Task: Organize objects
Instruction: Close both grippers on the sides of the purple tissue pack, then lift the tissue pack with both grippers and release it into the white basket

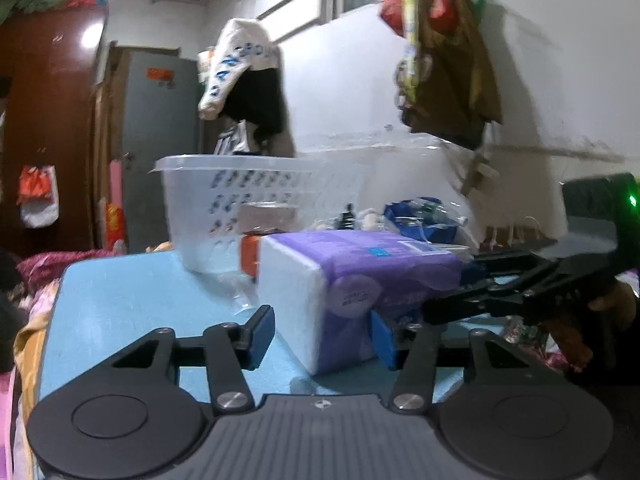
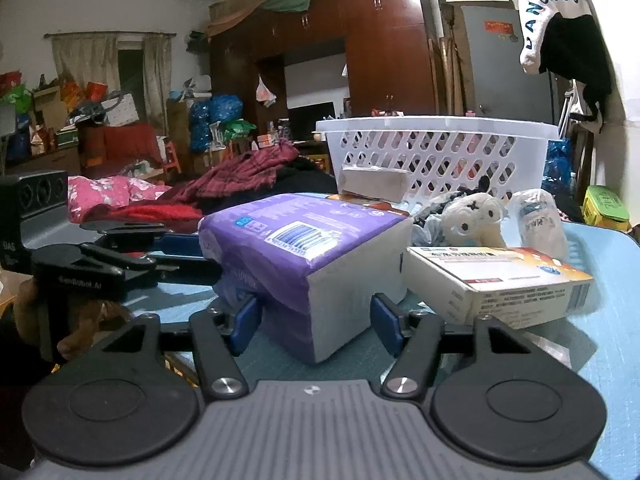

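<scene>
A purple and white tissue pack [image 1: 352, 280] lies on the light blue table [image 1: 132, 300], with a white perforated basket [image 1: 240, 208] behind it. My left gripper [image 1: 322, 336] is open around the pack's near corner, pads wide on either side. My right gripper [image 2: 316, 320] is open around the same pack [image 2: 304, 248] from the other side. The right gripper also shows at the right of the left wrist view [image 1: 500, 292], and the left gripper at the left of the right wrist view [image 2: 132, 256]. The basket [image 2: 432, 152] stands behind the pack here too.
A white and orange medicine box [image 2: 496, 280], a plush toy [image 2: 476, 216] and a wrapped bottle [image 2: 540, 220] lie right of the pack. A brown box [image 2: 372, 184] leans at the basket. Clothes hang from the wall [image 1: 452, 60]. Bedding [image 2: 132, 200] lies beyond the table.
</scene>
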`<state>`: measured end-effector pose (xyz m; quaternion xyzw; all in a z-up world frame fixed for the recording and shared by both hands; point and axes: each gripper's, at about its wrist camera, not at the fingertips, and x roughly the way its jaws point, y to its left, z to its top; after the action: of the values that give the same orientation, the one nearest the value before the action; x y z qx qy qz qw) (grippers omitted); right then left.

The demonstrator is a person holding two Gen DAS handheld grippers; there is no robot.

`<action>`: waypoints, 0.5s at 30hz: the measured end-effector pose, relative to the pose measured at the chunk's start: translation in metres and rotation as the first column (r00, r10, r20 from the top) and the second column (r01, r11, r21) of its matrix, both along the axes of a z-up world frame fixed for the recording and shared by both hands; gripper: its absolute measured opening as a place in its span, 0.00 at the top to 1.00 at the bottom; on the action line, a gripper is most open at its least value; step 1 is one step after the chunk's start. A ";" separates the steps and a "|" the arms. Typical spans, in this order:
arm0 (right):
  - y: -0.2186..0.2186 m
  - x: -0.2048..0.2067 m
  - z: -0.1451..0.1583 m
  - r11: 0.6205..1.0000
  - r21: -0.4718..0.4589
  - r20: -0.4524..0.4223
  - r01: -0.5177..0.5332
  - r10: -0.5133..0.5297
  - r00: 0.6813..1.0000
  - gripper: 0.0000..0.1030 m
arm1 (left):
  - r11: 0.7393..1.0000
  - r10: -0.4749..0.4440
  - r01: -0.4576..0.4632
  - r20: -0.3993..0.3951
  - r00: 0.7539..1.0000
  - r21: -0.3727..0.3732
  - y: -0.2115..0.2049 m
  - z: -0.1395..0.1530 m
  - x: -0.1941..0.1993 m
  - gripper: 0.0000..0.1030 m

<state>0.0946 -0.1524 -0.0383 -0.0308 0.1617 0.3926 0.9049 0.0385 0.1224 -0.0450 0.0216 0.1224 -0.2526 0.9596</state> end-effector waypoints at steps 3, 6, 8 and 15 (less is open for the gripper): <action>0.005 0.000 0.000 1.000 -0.006 0.006 -0.012 0.012 1.000 0.34 | 0.999 -0.014 0.014 0.017 1.000 0.042 -0.014 0.001 -0.002 0.45; 0.005 -0.004 0.000 1.000 -0.024 0.027 0.010 -0.009 1.000 0.36 | 0.999 0.008 -0.010 0.031 0.999 0.051 -0.020 0.002 -0.008 0.49; 0.002 -0.006 0.000 1.000 -0.013 0.029 0.001 -0.001 1.000 0.38 | 0.998 0.026 -0.028 0.049 0.998 0.047 -0.022 0.006 -0.016 0.51; -0.009 -0.025 0.030 0.999 0.031 0.150 -0.009 0.004 0.989 0.41 | 0.990 0.102 -0.116 0.160 0.982 0.082 -0.044 0.051 -0.042 0.53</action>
<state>0.0693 -0.1618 -0.0078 -0.0465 0.0868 0.3947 0.9135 -0.0031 0.0784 0.0060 0.0782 0.0595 -0.1914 0.9766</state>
